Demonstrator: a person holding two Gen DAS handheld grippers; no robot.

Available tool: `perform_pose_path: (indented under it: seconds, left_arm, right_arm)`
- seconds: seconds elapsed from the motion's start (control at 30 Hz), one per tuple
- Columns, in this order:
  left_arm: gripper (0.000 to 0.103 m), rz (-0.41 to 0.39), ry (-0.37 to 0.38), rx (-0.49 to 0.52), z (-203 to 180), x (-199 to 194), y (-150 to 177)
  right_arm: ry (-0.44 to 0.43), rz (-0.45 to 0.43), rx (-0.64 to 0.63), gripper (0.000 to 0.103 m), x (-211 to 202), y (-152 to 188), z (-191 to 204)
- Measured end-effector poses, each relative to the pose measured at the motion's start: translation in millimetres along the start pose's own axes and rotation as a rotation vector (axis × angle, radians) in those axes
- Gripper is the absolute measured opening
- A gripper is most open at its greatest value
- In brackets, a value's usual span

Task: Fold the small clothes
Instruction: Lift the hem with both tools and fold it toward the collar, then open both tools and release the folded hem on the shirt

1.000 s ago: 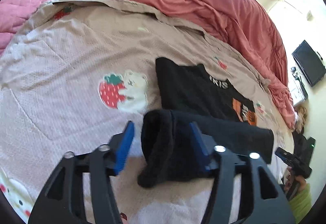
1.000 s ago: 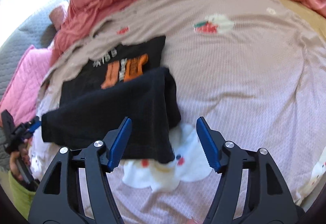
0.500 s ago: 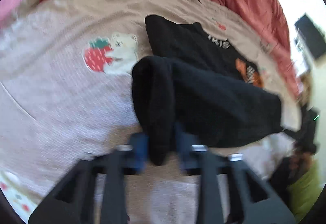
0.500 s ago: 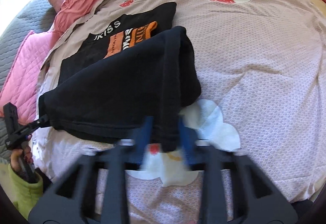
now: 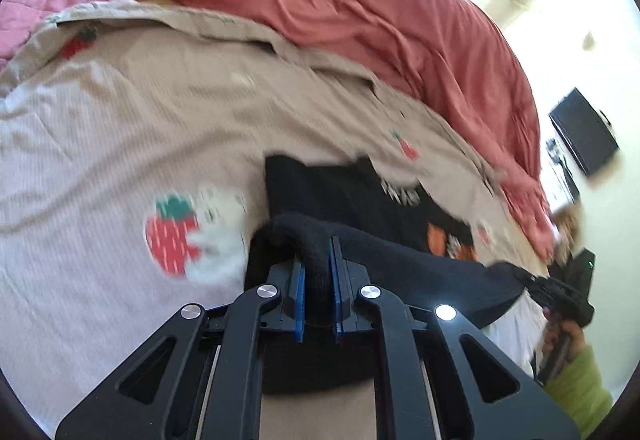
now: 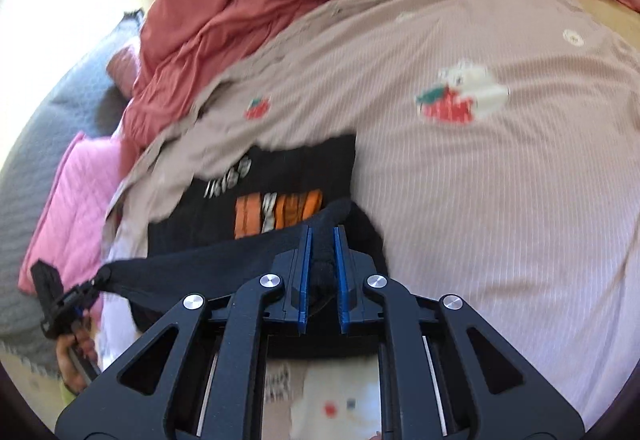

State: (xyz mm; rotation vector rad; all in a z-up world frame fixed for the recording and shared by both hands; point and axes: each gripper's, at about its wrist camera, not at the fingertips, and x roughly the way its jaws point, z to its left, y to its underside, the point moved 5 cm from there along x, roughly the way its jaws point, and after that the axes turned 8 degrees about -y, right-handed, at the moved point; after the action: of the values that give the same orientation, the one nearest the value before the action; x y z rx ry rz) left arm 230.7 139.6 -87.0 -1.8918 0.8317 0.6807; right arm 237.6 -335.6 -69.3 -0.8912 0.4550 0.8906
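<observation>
Left wrist view: left gripper (image 5: 318, 272), blue pads just closed tight on a bunched edge of the black T-shirt (image 5: 360, 195), lifted off the beige strawberry-print bedspread (image 5: 120, 127). Far end of that same edge pinched by the right gripper (image 5: 524, 274) at the frame's right. Crumpled coral duvet (image 5: 360, 11) behind.

Right wrist view: right gripper (image 6: 322, 260), likewise just clamped on the opposite corner of the T-shirt's near edge, orange print showing on the part lying flat on the bed. Left gripper (image 6: 94, 286) at far left, holding its end.

Step in hand, apparently: carrying the near edge over for a fold. Next move probably calls for both ends travelling together, level, and laid square on the far edge.
</observation>
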Motion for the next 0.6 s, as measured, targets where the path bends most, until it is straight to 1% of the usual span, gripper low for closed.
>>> perform_pose_path:
  seconds: [0.07, 0.1, 0.13, 0.17, 0.2, 0.23, 0.27, 0.3, 0.33, 0.37, 0.4, 0.47, 0.53, 0.57, 0.6]
  left_arm:
    - [0.011, -0.015, -0.029, 0.014, 0, 11, -5]
    - [0.012, -0.025, -0.05, 0.037, -1, 18, -6]
    - [0.012, -0.025, -0.074, 0.073, -2, 27, -5]
    - [0.017, -0.009, -0.098, 0.101, 0, 35, -1]
    - [0.027, 0.011, -0.116, 0.115, 0, 43, 4]
    - [0.033, 0.04, -0.118, 0.124, 1, 50, 9]
    - [0.042, 0.048, -0.126, 0.131, 0, 52, 11]
    - [0.042, 0.047, -0.134, 0.138, 0, 53, 11]
    - [0.042, 0.041, -0.142, 0.151, -2, 49, 10]
    - [0.048, 0.029, -0.145, 0.159, -4, 45, 7]
    - [0.059, 0.014, -0.15, 0.166, -5, 40, 5]
    - [0.061, -0.016, -0.161, 0.178, -10, 26, 0]
    - [0.062, -0.053, -0.17, 0.205, -16, 11, -3]
    - [0.064, -0.066, -0.179, 0.217, -18, 7, -3]
    - [0.065, -0.076, -0.189, 0.226, -20, 2, -3]
  right_arm:
    - [0.017, -0.006, -0.005, 0.006, 11, -12, -1]
    - [0.033, -0.003, -0.012, 0.008, 18, -17, -1]
    - [0.058, 0.005, -0.023, 0.012, 24, -20, -2]
    - [0.103, 0.015, -0.036, 0.014, 32, -23, -3]
    - [0.134, 0.021, -0.042, 0.02, 37, -23, -4]
    - [0.149, 0.024, -0.043, 0.029, 39, -24, -5]
    - [0.171, 0.018, -0.042, 0.035, 40, -24, -6]
    - [0.191, 0.001, -0.038, 0.047, 38, -23, -7]
    - [0.195, -0.016, -0.035, 0.053, 35, -23, -8]
    - [0.205, -0.051, -0.033, 0.057, 27, -22, -8]
    - [0.213, -0.064, -0.04, 0.066, 23, -22, -7]
    - [0.233, -0.087, -0.104, 0.067, 12, -17, 3]
    - [0.274, -0.108, -0.199, 0.071, 1, -7, 19]
    - [0.284, -0.116, -0.236, 0.071, -2, -2, 28]
    - [0.274, -0.117, -0.288, 0.072, -4, 7, 40]
